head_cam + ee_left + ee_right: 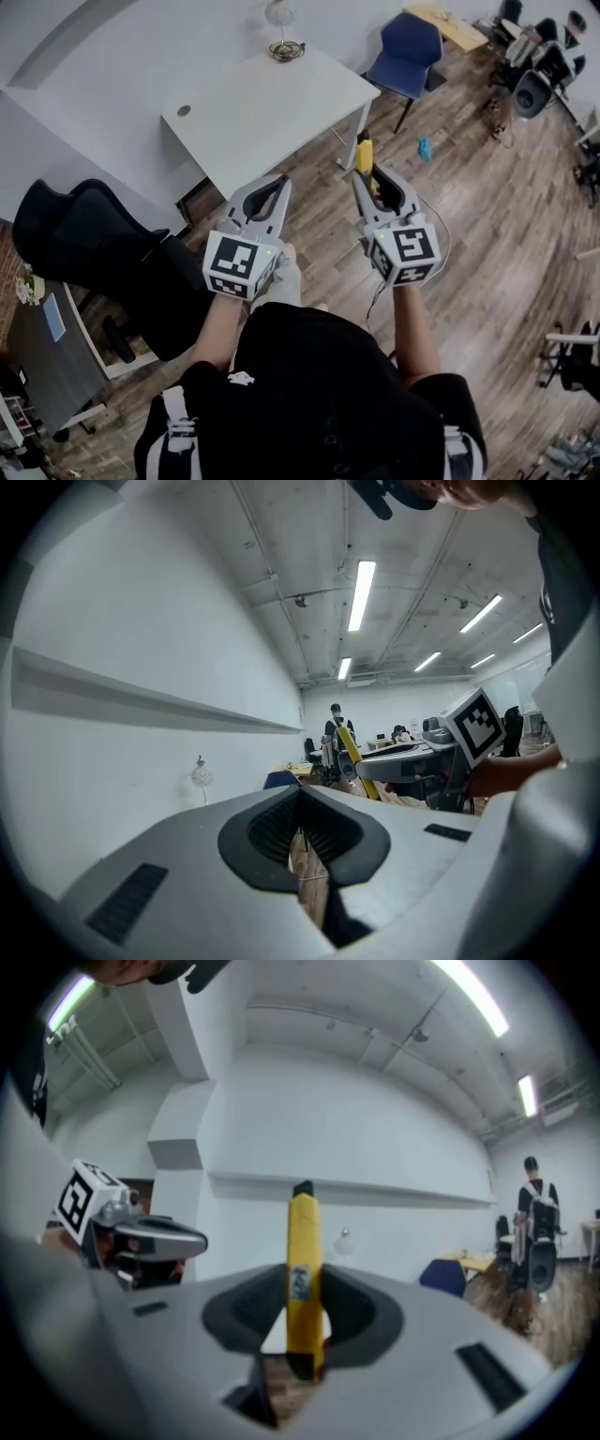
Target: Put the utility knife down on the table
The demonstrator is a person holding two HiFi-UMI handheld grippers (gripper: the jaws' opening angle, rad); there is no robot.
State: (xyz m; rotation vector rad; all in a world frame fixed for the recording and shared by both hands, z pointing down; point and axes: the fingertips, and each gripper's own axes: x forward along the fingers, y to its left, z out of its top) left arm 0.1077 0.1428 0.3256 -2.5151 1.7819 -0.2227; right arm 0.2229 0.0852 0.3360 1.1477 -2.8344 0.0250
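I note the right gripper (302,1327) clamped on the yellow utility knife (302,1260). Its long axis runs along the jaws, black tip pointing away from me. Left gripper (302,844) closed, empty.

We see a white table (272,103) standing on a wood-plank floor (487,216). A small dark round ornament (286,50) sits at its far edge, and a grey round cap (184,110) lies near its left corner. On the floor, a blue chair (406,52) stands beside the table, with a small teal thing (425,148) lying nearby.
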